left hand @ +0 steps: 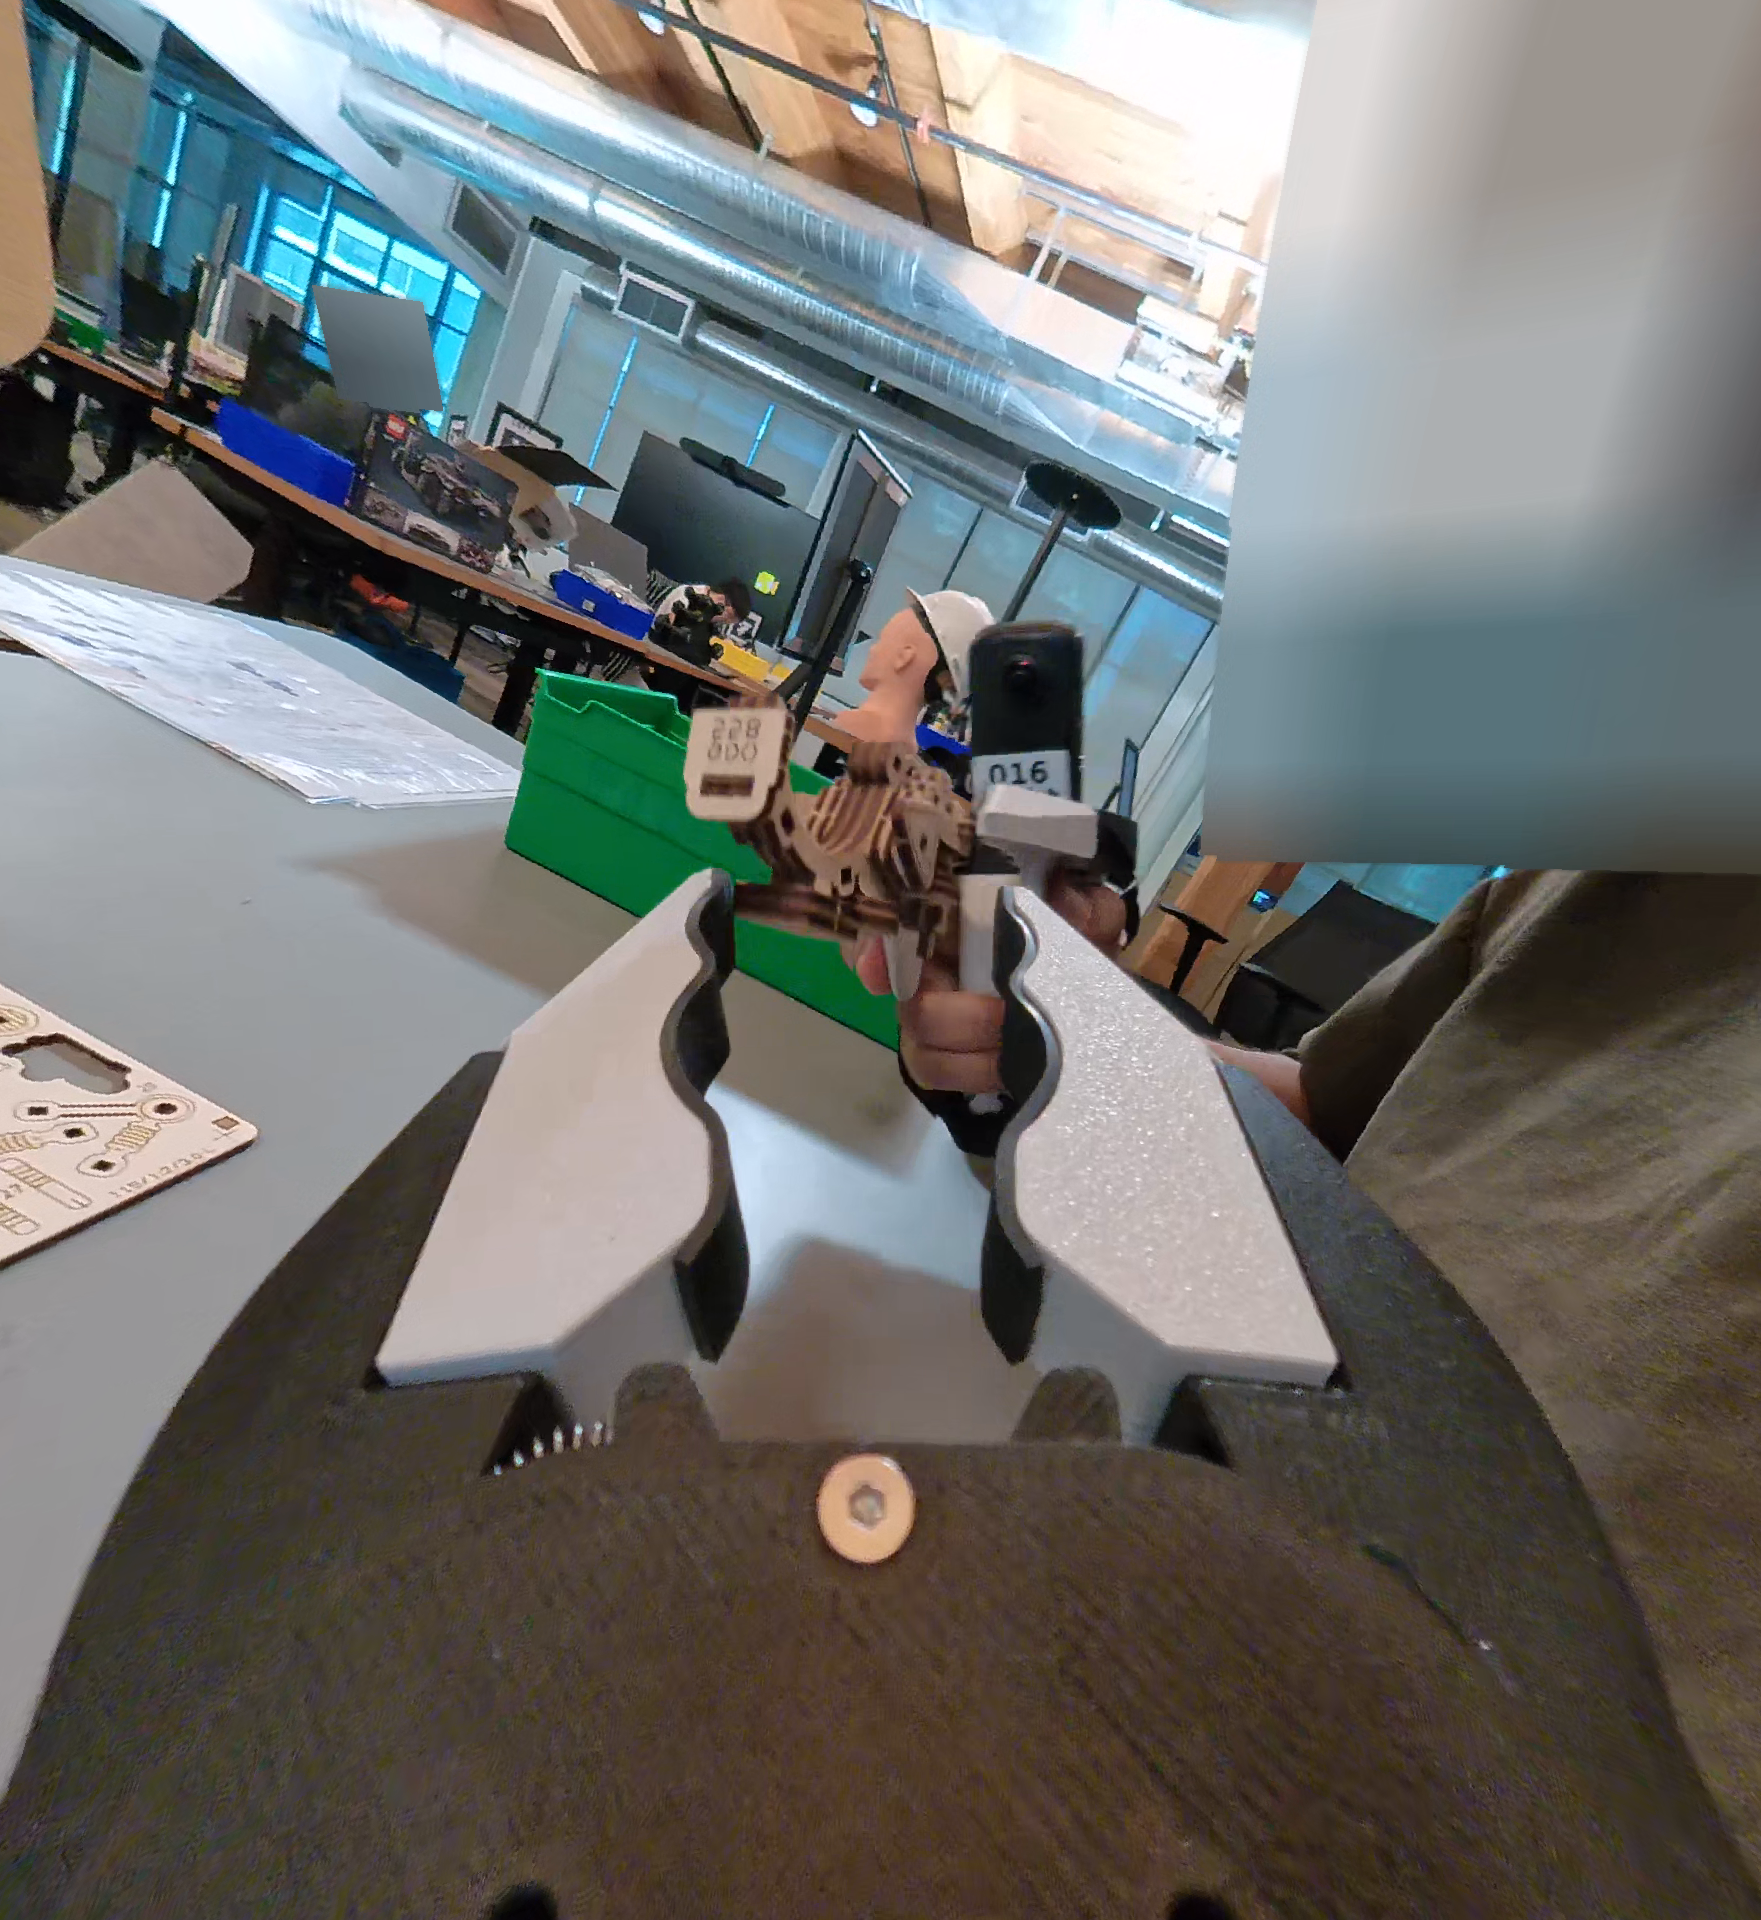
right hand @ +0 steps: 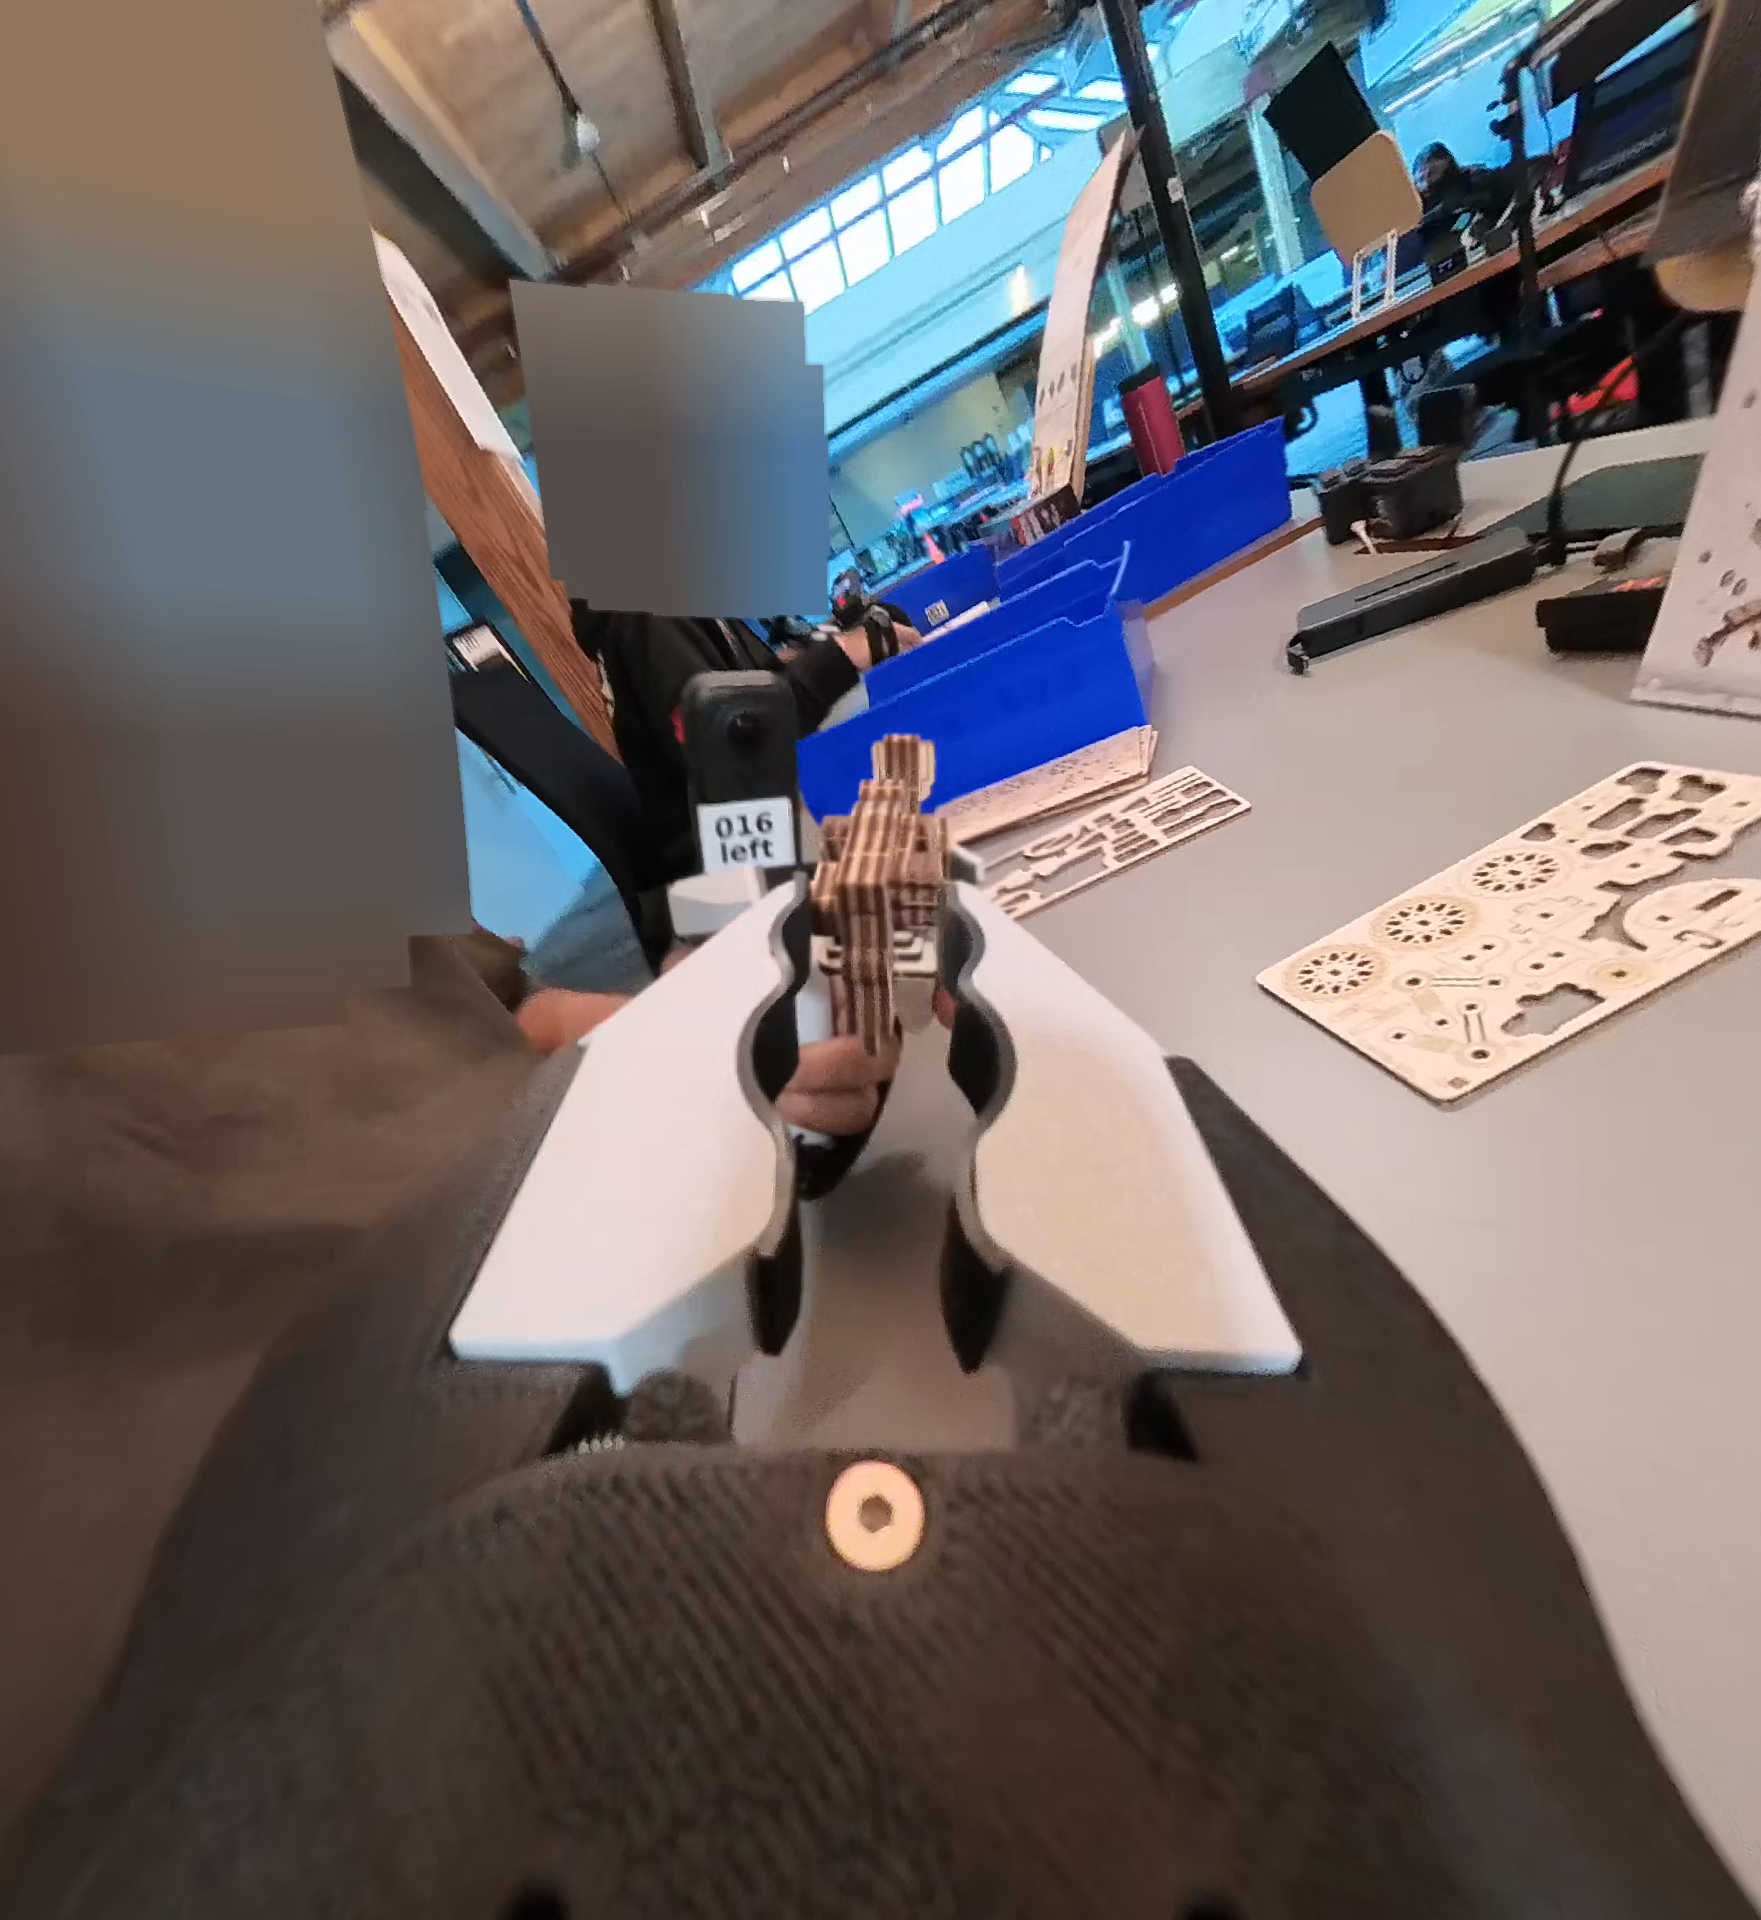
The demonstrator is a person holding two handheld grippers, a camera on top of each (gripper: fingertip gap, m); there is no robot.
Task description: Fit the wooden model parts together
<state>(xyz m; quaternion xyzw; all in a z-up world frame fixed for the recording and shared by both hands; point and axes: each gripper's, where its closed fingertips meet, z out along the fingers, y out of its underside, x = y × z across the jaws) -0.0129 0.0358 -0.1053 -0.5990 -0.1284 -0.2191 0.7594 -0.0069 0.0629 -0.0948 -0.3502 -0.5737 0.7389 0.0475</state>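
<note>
The wooden model [left hand: 855, 852] is a layered plywood assembly held in the air above the grey counter [left hand: 180, 914], between the two grippers, which face each other.

Left gripper [left hand: 860, 914]: the jaws stand partly apart. The model sits at the fingertips, and one end touches the left fingertip. Whether the right fingertip bears on it cannot be told, so the grip is not confirmed.

Right gripper [right hand: 871, 914]: the jaws are drawn in narrow. Both fingertips press on the sides of the model [right hand: 871, 904], which stands upright between them and rises above the tips.

A pale wooden tab [left hand: 736, 764] bearing markings projects from the far upper end of the model in the left wrist view.

A person's hand [left hand: 949, 1029] grasps the handle of the right gripper behind the model.

Laser-cut part sheets lie flat on the counter: one [left hand: 34, 1122] at the left of the left wrist view, one [right hand: 1541, 925] at the right of the right wrist view. A green bin [left hand: 627, 810] and blue bins [right hand: 980, 696] stand farther back.
</note>
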